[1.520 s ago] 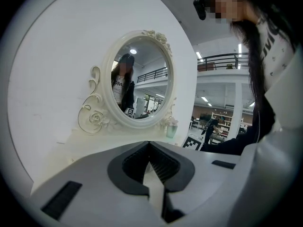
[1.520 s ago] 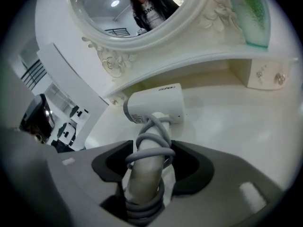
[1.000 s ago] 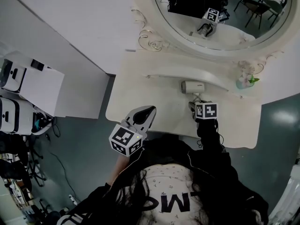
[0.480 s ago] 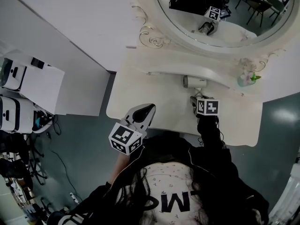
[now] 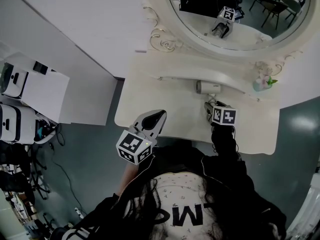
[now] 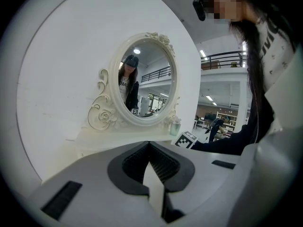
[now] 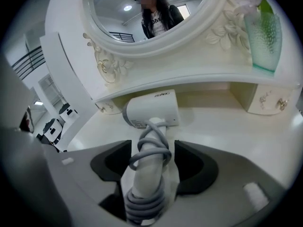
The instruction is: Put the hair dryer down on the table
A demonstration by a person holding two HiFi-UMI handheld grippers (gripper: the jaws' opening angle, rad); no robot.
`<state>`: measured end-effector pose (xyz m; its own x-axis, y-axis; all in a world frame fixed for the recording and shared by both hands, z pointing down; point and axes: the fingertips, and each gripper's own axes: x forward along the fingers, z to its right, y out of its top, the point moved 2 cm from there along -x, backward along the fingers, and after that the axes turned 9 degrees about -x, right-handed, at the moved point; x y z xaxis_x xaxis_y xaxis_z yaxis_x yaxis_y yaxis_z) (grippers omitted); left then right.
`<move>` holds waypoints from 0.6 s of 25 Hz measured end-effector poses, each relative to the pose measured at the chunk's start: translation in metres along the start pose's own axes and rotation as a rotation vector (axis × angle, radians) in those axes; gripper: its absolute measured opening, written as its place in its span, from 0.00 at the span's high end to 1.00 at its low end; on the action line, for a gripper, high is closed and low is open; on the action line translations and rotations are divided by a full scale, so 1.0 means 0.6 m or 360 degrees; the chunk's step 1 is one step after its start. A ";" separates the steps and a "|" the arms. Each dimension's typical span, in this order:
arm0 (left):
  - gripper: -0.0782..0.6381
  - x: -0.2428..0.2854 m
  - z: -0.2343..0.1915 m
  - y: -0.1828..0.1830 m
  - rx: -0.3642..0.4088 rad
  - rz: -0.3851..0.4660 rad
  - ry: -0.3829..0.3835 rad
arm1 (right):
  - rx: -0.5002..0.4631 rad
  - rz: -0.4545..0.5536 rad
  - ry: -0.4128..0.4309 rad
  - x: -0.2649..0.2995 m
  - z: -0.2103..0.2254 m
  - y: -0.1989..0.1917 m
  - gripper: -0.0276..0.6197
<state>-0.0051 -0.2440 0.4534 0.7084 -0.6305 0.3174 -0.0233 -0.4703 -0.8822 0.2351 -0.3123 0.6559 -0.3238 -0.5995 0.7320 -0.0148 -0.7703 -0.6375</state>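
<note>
White table (image 5: 150,104) | mirror (image 5: 235,19) above it | dryer (image 7: 154,109) lies on table just below mirror | my right gripper (image 7: 151,162): jaws just been opening, now apart either side of dryer, not pressing | my left gripper (image 6: 150,150): down-left of mirror, jaws together, empty.

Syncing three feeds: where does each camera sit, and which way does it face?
Head view: on the head, facing steeply down at the table; shows left gripper, right gripper, torso.
Left gripper view: on that gripper, facing the mirror over shut jaws; sleeve at right.
Right gripper view: on that gripper, facing down at the hair dryer; jaws have just been opening, handle between them.
Shared: hair dryer, head and right gripper views.
</note>
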 end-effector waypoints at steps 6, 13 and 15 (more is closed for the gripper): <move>0.89 -0.012 -0.005 -0.003 0.0002 -0.0003 -0.0016 | 0.0086 0.0212 0.0054 -0.060 -0.016 0.032 0.53; 0.89 -0.025 -0.006 -0.004 0.0017 -0.0006 -0.0083 | 0.0140 0.0453 0.0178 -0.136 -0.085 0.061 0.53; 0.89 -0.029 -0.005 -0.005 0.0024 -0.0008 -0.0108 | 0.0164 0.0519 0.0206 -0.156 -0.106 0.064 0.53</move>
<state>-0.0198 -0.2334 0.4514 0.7547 -0.5845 0.2980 -0.0094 -0.4637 -0.8859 0.2046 -0.2722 0.5477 -0.4133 -0.7897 0.4535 0.2020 -0.5651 -0.7999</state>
